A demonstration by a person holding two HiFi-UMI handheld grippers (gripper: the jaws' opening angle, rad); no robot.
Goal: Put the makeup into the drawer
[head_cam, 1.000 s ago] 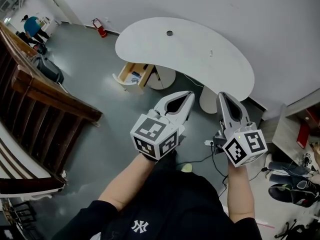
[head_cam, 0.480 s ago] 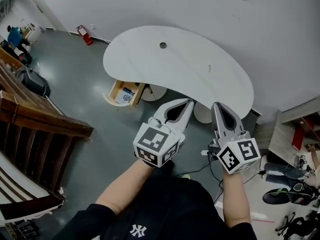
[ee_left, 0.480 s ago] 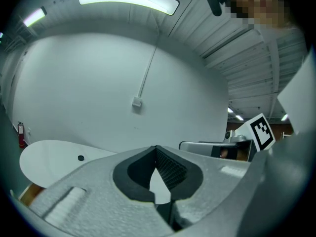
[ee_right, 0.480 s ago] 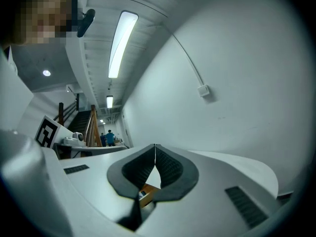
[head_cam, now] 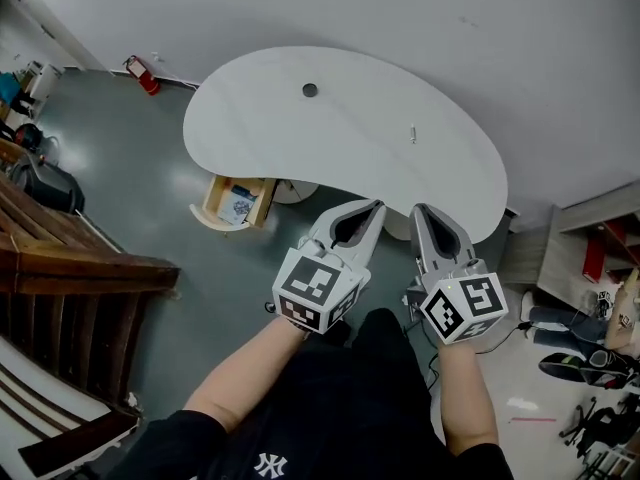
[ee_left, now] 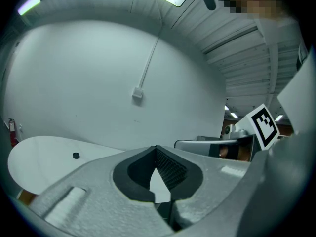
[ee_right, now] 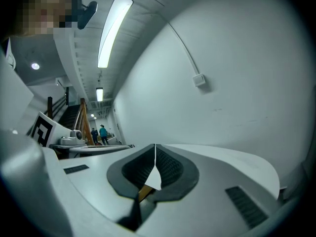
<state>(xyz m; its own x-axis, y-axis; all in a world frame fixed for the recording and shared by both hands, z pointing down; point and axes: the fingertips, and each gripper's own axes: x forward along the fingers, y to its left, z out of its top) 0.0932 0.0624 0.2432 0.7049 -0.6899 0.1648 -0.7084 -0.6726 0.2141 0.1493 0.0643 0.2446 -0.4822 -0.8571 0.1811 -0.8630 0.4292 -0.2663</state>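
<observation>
**A:** Where was the makeup (head_cam: 412,133)?

**B:** One small slim item lay on the white bench (head_cam: 300,138), toward its right end, well apart from the single open drawer (head_cam: 264,202) below. It was too small to name. It was probably light, stiff and apt to roll, so best pinched across its middle.

**A:** And the jaws?

**B:** Left gripper (head_cam: 376,206) and right gripper (head_cam: 419,209) were both closed tight, with nothing between their jaws.

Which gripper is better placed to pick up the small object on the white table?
Probably the right gripper: it points almost straight at the small pale object on the white curved table. The left gripper sits further aside. Both are shut and empty.
</observation>
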